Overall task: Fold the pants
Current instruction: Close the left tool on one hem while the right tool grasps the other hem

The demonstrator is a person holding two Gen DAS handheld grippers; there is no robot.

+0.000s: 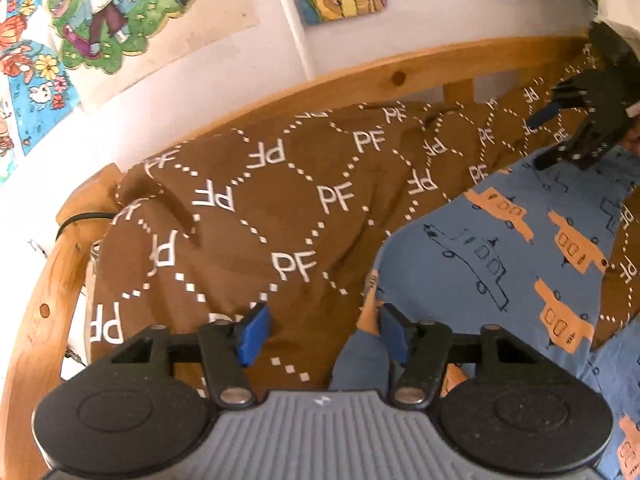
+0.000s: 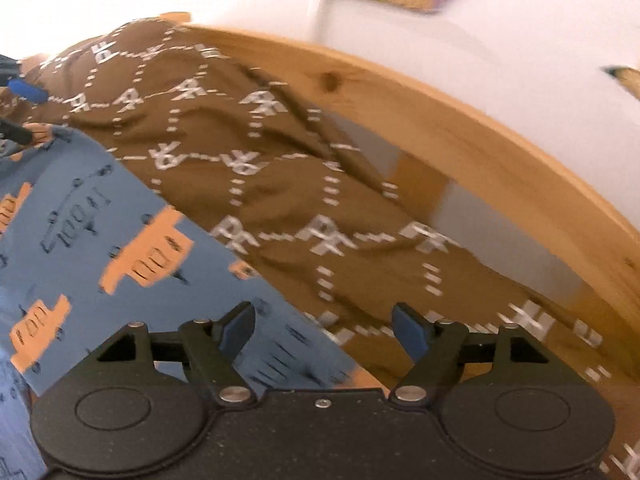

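**A:** Where are the pants, and what are the grippers doing?

**B:** The blue pants [image 1: 504, 248], printed with orange cars, lie on a brown bedspread [image 1: 256, 220] lettered "PF". The left gripper [image 1: 320, 330] hangs over the pants' near edge, jaws apart, holding nothing. The right gripper [image 2: 324, 326] is over the pants' far end, jaws apart, also holding nothing.

**A:** What could go wrong?

**B:** My guess: the bedspread is wrinkled and soft, so a finger reaching for the pants' edge could pinch the brown cloth too and drag both. The right view is blurred, so aim there looks uncertain.

**A:** And the room?

**B:** A pine bed rail [image 1: 400, 68] curves behind the pants. Above it, a white wall carries colourful cartoon posters [image 1: 112, 8].
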